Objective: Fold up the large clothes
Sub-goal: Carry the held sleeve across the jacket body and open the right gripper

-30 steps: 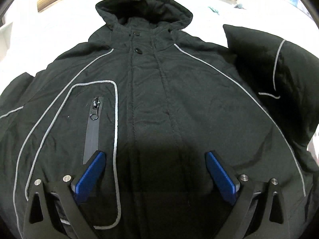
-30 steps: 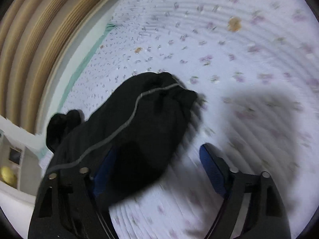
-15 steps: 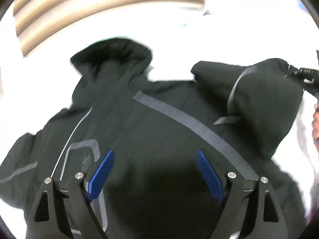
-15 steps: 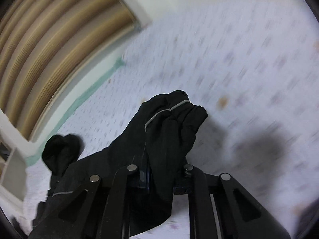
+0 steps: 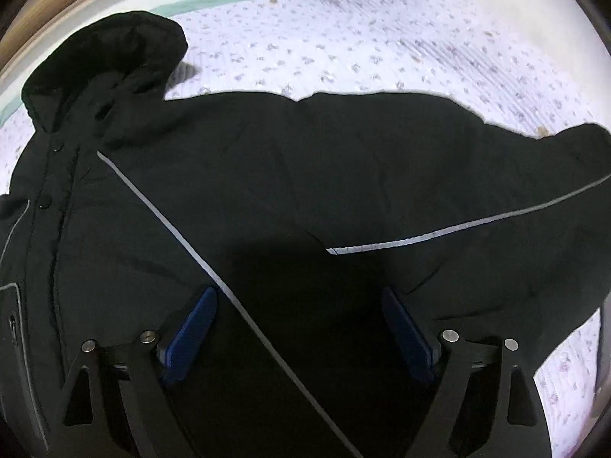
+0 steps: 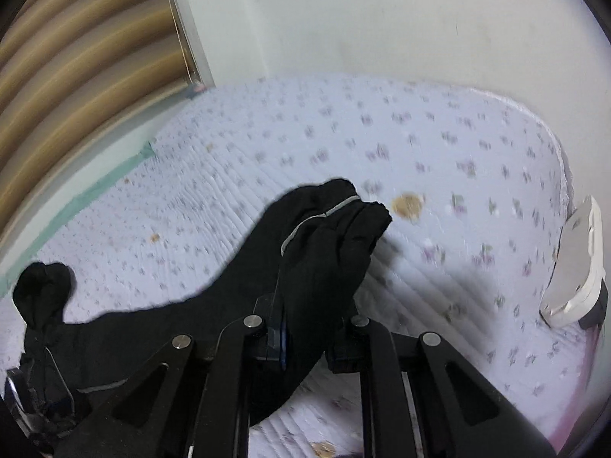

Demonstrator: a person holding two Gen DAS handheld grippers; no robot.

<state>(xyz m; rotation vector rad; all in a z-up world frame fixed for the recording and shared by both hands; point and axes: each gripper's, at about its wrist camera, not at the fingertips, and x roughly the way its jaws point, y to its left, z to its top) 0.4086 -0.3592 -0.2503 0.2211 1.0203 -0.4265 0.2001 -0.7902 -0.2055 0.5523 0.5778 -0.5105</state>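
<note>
Right gripper (image 6: 305,337) is clamped on the jacket's sleeve (image 6: 320,252) near the cuff, cloth bunched between the pads and lifted off the bed. Left gripper (image 5: 299,334) is wide open over the jacket (image 5: 267,191) body, nothing between its pads (image 5: 191,324); its jaws have been shifting a little, narrower then slightly wider, no grip either way.

Jacket lies front-up on the bed (image 5: 343,45), hood (image 5: 107,57) toward the headboard side, sleeve stretched out to the right in the left view, reflective piping (image 5: 458,225) running along it.

My read of the step: sleeve gets folded in across the chest. To do it well:
- keep the pinch at the cuff, carry it low so the padded sleeve doesn't flop or twist
- pin the shoulder seam with the left so the body doesn't drag along
- lay the sleeve flat, piping straight, before letting go
- thick fabric springs back, so press it down

Surface: quilted bedspread, pale with small floral print, soft, so the jacket may slide or bunch. A few brownish spots on it. A white-grey device (image 6: 576,271) sits at the bed's right edge. Plain wall (image 6: 382,19) behind, a ribbed tan panel (image 6: 76,61) at left.
</note>
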